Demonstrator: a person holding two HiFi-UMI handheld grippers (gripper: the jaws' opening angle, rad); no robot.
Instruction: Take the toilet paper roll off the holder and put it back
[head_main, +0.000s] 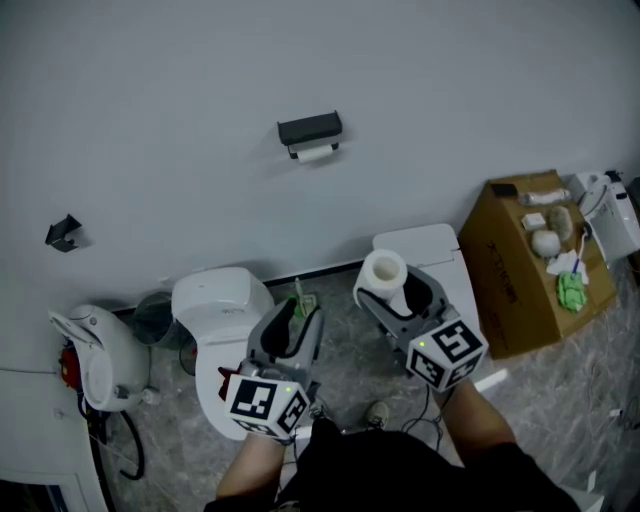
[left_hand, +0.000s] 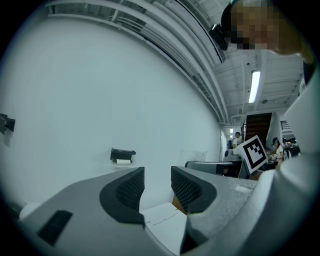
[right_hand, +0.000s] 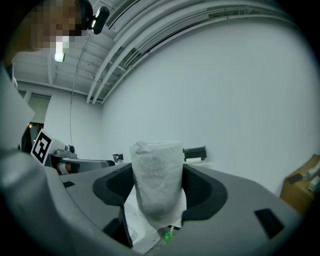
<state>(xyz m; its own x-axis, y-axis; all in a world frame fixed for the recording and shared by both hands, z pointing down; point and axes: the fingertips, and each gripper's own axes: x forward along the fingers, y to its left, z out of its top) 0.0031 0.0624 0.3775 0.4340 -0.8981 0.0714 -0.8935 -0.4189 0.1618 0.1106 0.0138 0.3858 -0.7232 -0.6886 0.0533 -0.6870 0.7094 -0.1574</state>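
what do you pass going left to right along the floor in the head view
white appliance → grey bin → white toilet → left claw → toilet paper roll, held in the right claw → cardboard box

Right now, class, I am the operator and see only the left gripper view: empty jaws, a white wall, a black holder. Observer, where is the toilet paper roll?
Observer: The toilet paper roll stands upright between the jaws of the right gripper, gripped on both sides.
Operator: How does it lie relative to the holder?
Observer: In the head view the holder hangs on the wall ahead, up and left of the roll, well apart from it.
Operator: Anything near that gripper?
Observer: A cardboard box sits on the floor at its right, with small items on top.
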